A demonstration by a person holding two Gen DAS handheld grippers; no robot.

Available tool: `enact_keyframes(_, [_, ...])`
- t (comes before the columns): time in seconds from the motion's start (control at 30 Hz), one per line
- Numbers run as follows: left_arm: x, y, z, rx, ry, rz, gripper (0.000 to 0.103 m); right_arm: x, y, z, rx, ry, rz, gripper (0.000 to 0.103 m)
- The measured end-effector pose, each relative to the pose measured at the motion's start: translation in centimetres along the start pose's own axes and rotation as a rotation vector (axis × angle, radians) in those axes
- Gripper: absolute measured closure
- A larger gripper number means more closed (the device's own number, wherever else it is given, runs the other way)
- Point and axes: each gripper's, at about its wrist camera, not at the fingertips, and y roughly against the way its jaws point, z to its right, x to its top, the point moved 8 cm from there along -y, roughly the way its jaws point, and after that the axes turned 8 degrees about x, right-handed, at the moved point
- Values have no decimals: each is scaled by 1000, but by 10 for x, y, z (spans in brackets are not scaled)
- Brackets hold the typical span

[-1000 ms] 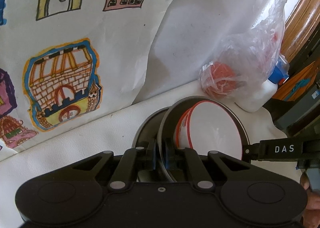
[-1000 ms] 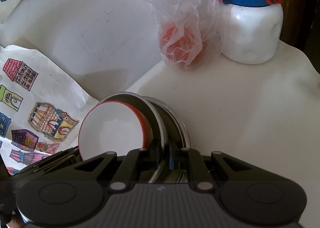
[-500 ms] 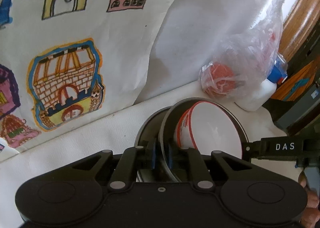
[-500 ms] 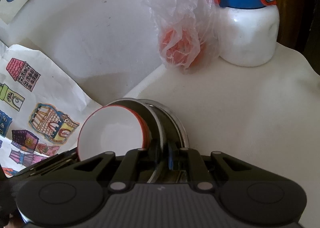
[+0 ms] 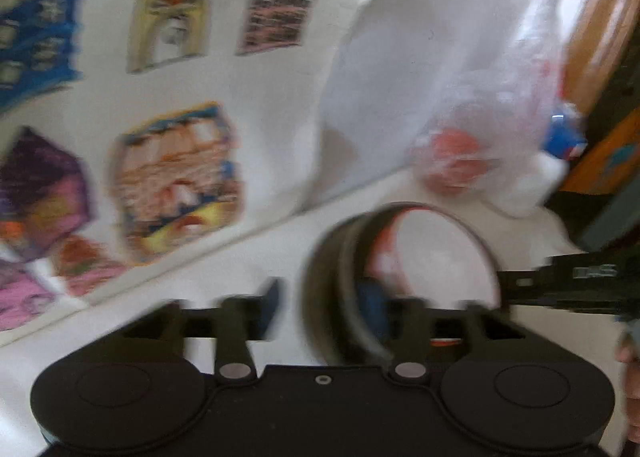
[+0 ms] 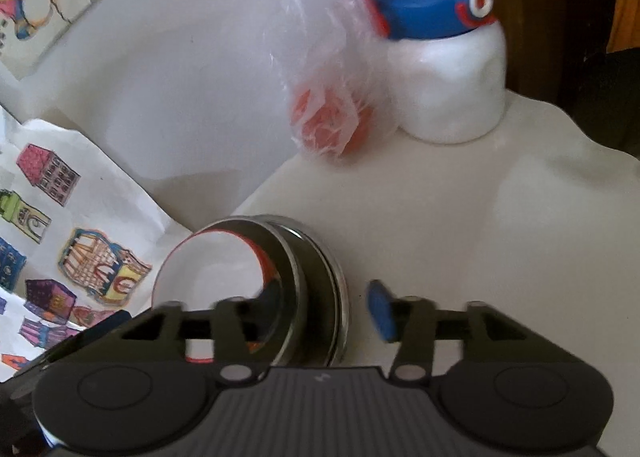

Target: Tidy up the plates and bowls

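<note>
A steel bowl [image 5: 340, 277] holds a white bowl with a red rim [image 5: 436, 257] inside it, on the white table. The left wrist view is blurred. My left gripper [image 5: 324, 309] is open, its fingers wide apart on either side of the steel bowl's near rim. In the right wrist view the steel bowl [image 6: 316, 281] and the white bowl [image 6: 208, 277] sit between the spread fingers of my right gripper [image 6: 324, 313], which is open too. The steel bowl looks like two nested ones.
A plastic bag with something red inside [image 6: 332, 97] and a white bottle with a blue cap [image 6: 444, 57] stand at the back of the table. A paper sheet with coloured house drawings [image 5: 176, 177] leans behind on the left. The table edge [image 6: 592, 145] lies at the right.
Both grippers were shut on the steel bowl's rim; both have now opened wide and let go. The left camera has shifted, blurring its view.
</note>
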Motion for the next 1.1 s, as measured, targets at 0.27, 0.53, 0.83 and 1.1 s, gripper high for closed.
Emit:
enact_keyframes(0.27, [-8,27,-9,-47,44,29,18,-17,38,-13,-2,21,109,20])
enact_keyframes(0.53, [-20,84,-17,-64,60,135,7,-41,101,-50,40,118,327,6])
enact_keyframes(0.83, [-47,163,-33,-50,64,322,1,-87,167,-89,55,280,540,0])
enact_keyframes(1.1, [-75,221,-51,-22,96,468,1,-131,203,-91,1,320,661,0])
